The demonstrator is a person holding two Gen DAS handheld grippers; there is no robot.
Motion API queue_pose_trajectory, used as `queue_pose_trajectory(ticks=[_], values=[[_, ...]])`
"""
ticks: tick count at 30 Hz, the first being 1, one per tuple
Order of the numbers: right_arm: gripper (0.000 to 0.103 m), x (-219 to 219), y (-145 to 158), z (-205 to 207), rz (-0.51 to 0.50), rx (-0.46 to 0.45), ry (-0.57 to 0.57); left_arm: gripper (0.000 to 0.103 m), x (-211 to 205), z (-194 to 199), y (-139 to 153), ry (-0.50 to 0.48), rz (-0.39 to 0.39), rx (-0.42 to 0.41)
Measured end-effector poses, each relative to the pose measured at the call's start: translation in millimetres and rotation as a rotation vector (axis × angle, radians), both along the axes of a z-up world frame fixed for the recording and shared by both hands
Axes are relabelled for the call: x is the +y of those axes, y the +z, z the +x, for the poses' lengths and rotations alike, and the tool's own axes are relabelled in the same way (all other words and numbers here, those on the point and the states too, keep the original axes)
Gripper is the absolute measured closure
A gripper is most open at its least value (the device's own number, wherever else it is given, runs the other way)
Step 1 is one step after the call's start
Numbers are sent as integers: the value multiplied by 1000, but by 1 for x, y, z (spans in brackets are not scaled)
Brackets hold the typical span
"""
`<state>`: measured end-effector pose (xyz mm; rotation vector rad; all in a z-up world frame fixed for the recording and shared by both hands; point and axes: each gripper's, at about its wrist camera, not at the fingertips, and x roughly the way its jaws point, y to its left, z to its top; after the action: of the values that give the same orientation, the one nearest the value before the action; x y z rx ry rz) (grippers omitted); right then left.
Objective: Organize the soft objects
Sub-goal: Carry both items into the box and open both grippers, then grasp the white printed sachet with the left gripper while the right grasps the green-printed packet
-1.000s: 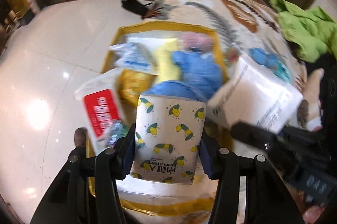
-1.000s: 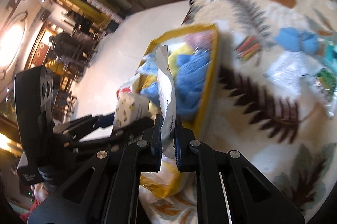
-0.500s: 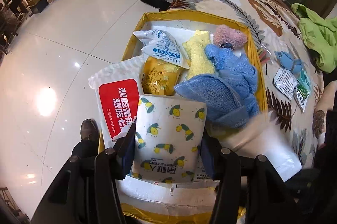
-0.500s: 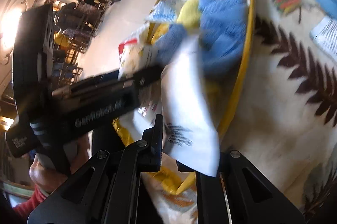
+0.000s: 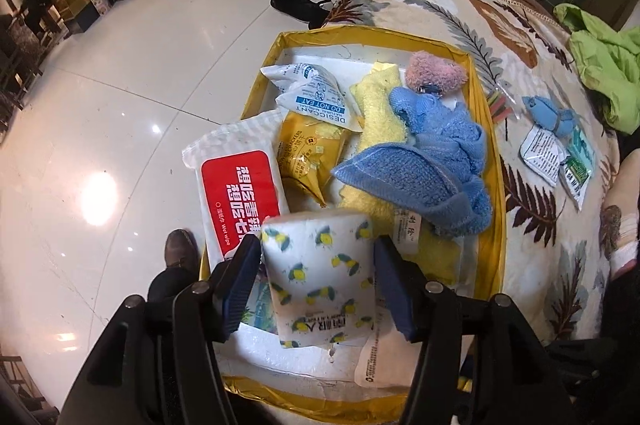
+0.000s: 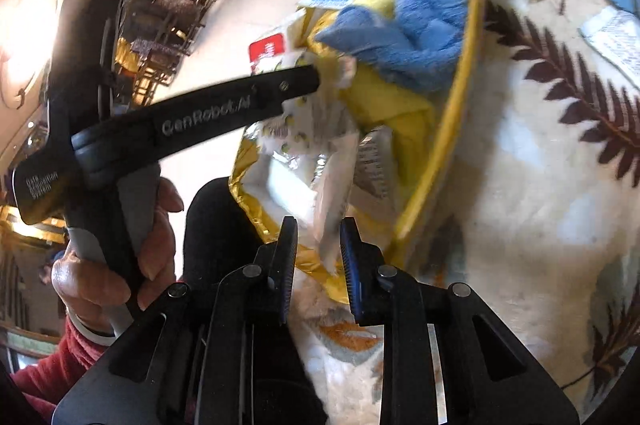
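A yellow box (image 5: 486, 129) lies on a leaf-print blanket and holds soft items: blue towel (image 5: 432, 153), yellow cloth (image 5: 376, 105), pink fluffy piece (image 5: 436, 73), desiccant bags (image 5: 316, 93), a snack pack (image 5: 308, 153) and a red-label wet wipes pack (image 5: 236, 193). My left gripper (image 5: 316, 257) is opening around a lemon-print tissue pack (image 5: 320, 277) that rests at the box's near end; the pads stand just off it. My right gripper (image 6: 319, 229) is opening too, with the edge of a white plastic pack (image 6: 336, 177) loose between its jaws.
On the blanket right of the box lie coloured hair ties (image 5: 498, 105), a small blue item (image 5: 552, 113), paper sachets (image 5: 544, 153) and a green garment (image 5: 604, 65). A black shoe (image 5: 296, 1) sits on the glossy floor. A hand (image 6: 112, 265) holds the left gripper.
The white pack came down into the near end of the box and the right jaws parted off it. The left jaws widened and the lemon-print pack settled lower.
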<state>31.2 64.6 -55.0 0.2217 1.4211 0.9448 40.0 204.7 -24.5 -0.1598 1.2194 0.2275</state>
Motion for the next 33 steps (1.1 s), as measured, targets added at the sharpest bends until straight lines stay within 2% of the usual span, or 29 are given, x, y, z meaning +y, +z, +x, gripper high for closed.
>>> queue_pose_trajectory(ticks=[3,7,11,13,16,17,20,23,26,31,32,33], values=[[64,-7,6,-3,-17,-39,-24,41,-2,0,-1,-4,10,4],[64,-10,21,-2,-46,-127,-41,41,-5,-2,1,-10,12,-6],[64,-20,25,6,-28,-133,-74,40,-9,-6,10,-18,5,-37],[64,-34,30,6,-13,-135,-107,35,-13,-7,16,-32,-30,-47],[64,-63,36,9,-3,-152,-166,32,-22,-7,28,-63,-87,-80],[64,-72,38,9,-1,-154,-182,27,-25,-6,30,-70,-103,-78],[64,-109,41,14,0,-153,-261,26,-39,-3,37,-91,-159,-85],[64,-152,46,16,-10,-176,-351,26,-60,3,40,-124,-153,-70],[64,-195,49,22,-71,-218,-461,26,-83,12,39,-163,-167,-55],[64,-242,51,32,-110,-222,-554,26,-124,36,30,-245,-146,-7],[62,-248,50,35,-116,-219,-571,26,-131,43,27,-261,-146,6],[53,-250,47,38,-116,-211,-582,26,-138,51,24,-276,-149,19]])
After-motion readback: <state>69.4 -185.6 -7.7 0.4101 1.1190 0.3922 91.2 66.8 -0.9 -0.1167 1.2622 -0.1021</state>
